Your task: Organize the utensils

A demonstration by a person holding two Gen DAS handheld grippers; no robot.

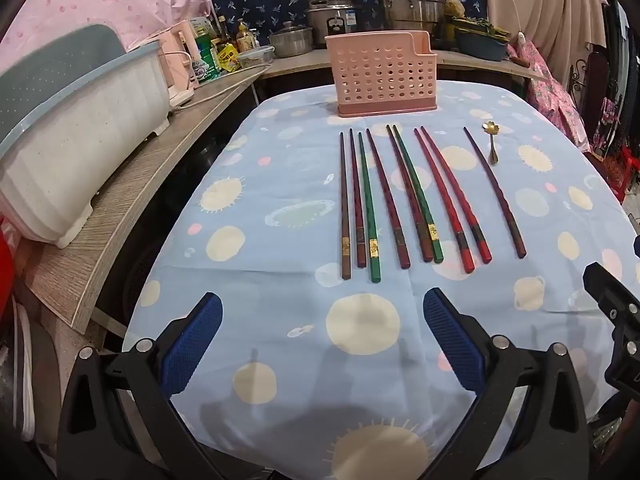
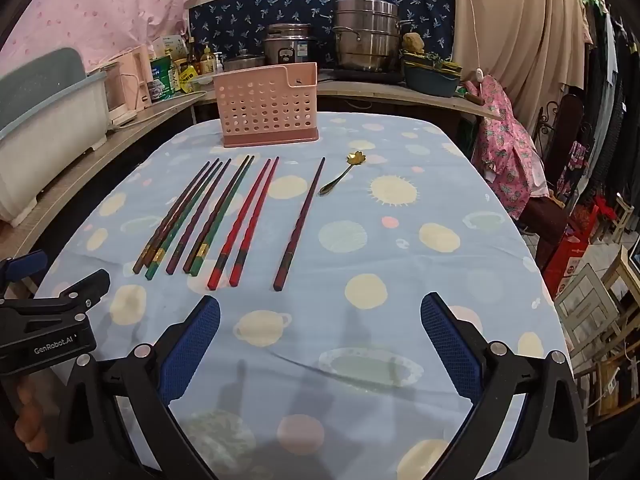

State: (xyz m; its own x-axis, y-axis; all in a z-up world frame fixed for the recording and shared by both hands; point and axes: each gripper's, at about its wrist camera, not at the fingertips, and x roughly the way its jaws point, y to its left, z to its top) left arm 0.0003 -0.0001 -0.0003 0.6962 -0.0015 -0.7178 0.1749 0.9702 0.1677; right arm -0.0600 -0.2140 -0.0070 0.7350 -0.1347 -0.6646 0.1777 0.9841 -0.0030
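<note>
Several chopsticks (image 1: pixel 404 200) in brown, green, red and purple lie side by side on the blue patterned tablecloth (image 1: pixel 280 320); they also show in the right wrist view (image 2: pixel 224 220). A small gold flower-headed spoon (image 1: pixel 491 142) lies to their right, also seen in the right wrist view (image 2: pixel 340 174). A pink perforated utensil holder (image 1: pixel 384 74) stands upright beyond them, seen too in the right wrist view (image 2: pixel 268 110). My left gripper (image 1: pixel 322 344) is open and empty, short of the chopsticks' near ends. My right gripper (image 2: pixel 320 344) is open and empty, just right of it.
A white dish rack (image 1: pixel 80 128) sits on the wooden counter (image 1: pixel 132 208) to the left. Pots (image 1: pixel 412 4), a rice cooker and bottles stand on the back counter. A chair with pink cloth (image 2: pixel 508 160) and crates stand to the right of the table.
</note>
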